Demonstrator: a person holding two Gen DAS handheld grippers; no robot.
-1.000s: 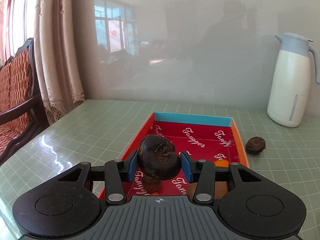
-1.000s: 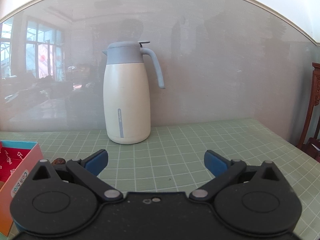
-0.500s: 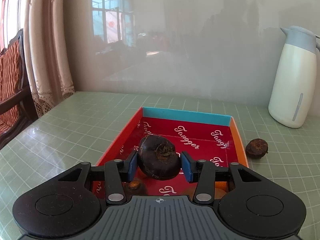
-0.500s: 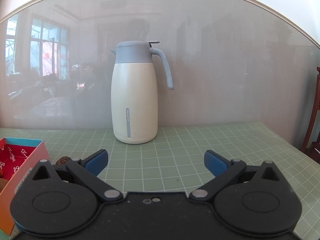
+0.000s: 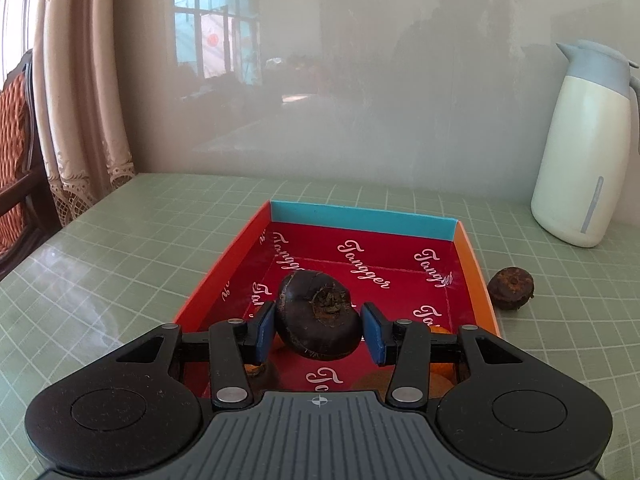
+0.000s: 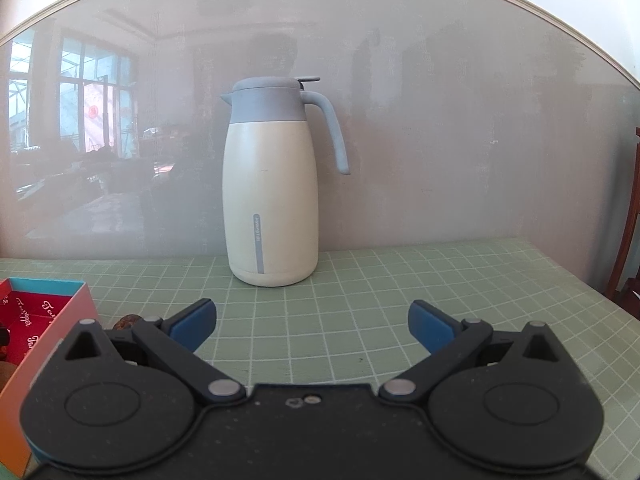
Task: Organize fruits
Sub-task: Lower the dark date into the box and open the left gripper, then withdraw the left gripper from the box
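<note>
Left gripper (image 5: 319,325) pinches a fruit (image 5: 318,316) above the box (image 5: 362,217), right gripper (image 6: 312,326) spread idle; next, probably release inside the box.

- The left gripper (image 5: 319,334) has matte black linkage arms ending in blue rectangular pads (image 5: 265,333), one on each finger.
- Behind its jaws sit two round black housings with a circular recess each, and silver rivets mark the pivots.
- Between the housings lies a grey ribbed plate bearing a small white crosshair mark.
- The right gripper (image 6: 312,324) has the same black arms, silver pivot rivets and blue pads (image 6: 193,320).
- Behind its jaws, its centre plate is flat, black and speckled, with two small silver screws.
</note>
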